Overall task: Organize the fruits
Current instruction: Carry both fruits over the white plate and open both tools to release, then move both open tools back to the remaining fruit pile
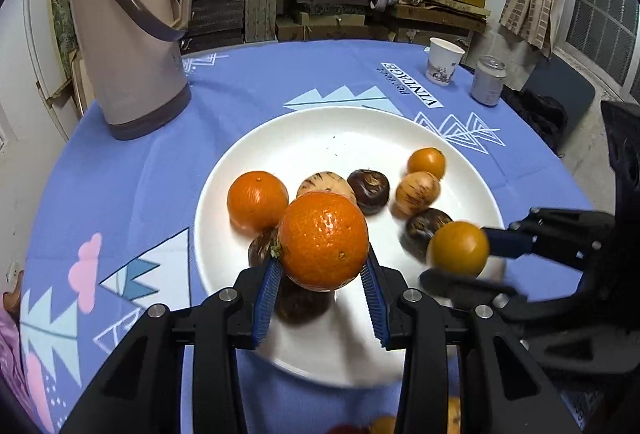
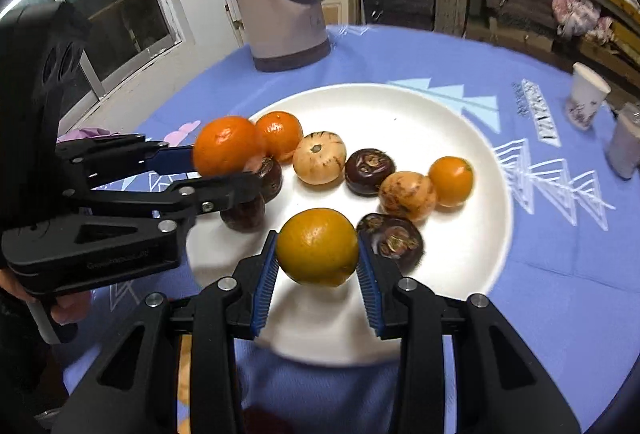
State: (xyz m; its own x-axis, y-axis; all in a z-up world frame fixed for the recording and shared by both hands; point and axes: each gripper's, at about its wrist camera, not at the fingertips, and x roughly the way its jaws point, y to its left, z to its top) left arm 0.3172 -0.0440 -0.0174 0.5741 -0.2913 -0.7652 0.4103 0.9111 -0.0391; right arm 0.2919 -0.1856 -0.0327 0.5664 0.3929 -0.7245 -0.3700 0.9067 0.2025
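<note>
My left gripper [image 1: 324,284] has its fingers clenched on a large mandarin [image 1: 323,240]: the blue ribbed pads [image 1: 267,294] press its two sides, and the fruit sits at the fingertips, lifted above the near part of the white plate [image 1: 320,129]. From the right wrist view I see the same gripper [image 2: 224,173] coming in from the left, with that mandarin [image 2: 226,145] poking out above its fingers.

My right gripper [image 2: 318,266] is grasping a smaller, yellower orange fruit [image 2: 318,246]; both pads [image 2: 266,278] are tight against it and it hangs over the plate's [image 2: 472,250] near half. In the left wrist view this gripper [image 1: 460,254] reaches in from the right, the yellow-orange fruit [image 1: 459,248] blurred at its tip.

On the plate I count another mandarin [image 1: 257,201] at the left, two pale striped round fruits [image 1: 418,193] and a small orange one [image 1: 427,162] toward the far right, and several dark brown round fruits [image 1: 368,191]; what kind these are I cannot tell. One dark fruit [image 2: 390,238] lies just beside my right fingers.

The plate rests on a blue patterned tabletop [image 1: 120,177]. Farther back stand a beige thermos jug [image 1: 128,29], a paper cup [image 1: 443,61] and a can [image 1: 489,80], well apart from the plate.
</note>
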